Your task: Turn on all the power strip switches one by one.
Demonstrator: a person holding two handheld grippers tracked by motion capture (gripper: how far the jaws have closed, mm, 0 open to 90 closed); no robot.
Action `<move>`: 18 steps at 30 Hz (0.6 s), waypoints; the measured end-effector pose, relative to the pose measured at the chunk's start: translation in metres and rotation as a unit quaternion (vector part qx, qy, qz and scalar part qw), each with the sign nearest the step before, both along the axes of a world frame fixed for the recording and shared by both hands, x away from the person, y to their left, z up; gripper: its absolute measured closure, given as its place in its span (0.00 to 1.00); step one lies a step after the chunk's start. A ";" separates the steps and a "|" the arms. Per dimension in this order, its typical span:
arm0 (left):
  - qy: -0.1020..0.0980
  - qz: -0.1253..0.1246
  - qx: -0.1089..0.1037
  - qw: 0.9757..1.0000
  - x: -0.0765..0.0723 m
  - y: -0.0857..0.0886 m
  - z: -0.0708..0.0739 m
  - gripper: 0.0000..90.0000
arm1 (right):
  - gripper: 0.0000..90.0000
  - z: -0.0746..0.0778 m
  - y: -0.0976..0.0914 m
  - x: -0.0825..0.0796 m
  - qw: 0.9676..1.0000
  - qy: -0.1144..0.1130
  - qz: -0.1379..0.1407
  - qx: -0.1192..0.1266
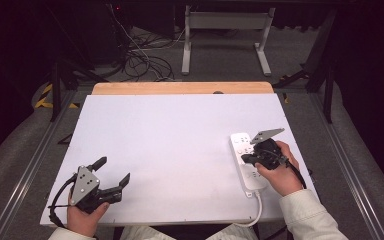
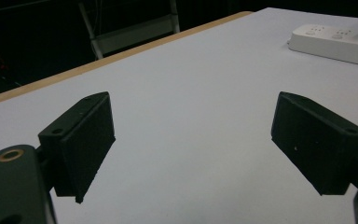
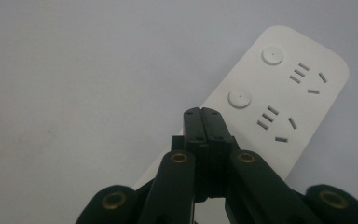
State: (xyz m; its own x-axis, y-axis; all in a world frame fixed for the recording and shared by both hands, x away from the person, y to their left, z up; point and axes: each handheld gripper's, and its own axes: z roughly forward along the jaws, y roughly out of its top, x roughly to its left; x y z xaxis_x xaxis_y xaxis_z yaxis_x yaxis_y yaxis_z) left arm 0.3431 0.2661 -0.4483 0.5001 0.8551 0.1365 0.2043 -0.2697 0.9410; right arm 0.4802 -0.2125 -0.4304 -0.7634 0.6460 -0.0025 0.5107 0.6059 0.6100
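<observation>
While the left claw [image 1: 114, 173] is idling apart, the right claw [image 3: 206, 113], pressed together, is needing a square push on the power strip's [image 3: 279, 93] switch button [image 3: 239, 98].

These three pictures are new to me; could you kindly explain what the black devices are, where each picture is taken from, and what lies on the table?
A person sits at a white table, holding a black two-jaw tool in each hand. The wide picture looks down from above. The other two come from cameras riding on the tools, looking along their jaws. The left tool rests near the table's near edge with jaws wide apart, holding nothing. The right tool has its jaws shut together, empty, poised over a white power strip, close to a round button. The strip's cord runs off the near edge.
</observation>
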 end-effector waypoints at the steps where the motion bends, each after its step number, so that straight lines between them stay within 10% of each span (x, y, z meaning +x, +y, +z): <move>1: 0.000 0.000 0.000 1.000 0.000 0.000 0.000 0.15 | 1.00 -0.001 0.000 0.001 1.000 0.000 0.000 0.000; 18: 0.000 0.000 -0.001 1.000 0.000 0.000 0.000 0.15 | 1.00 -0.009 0.004 0.004 1.000 0.015 0.003 -0.021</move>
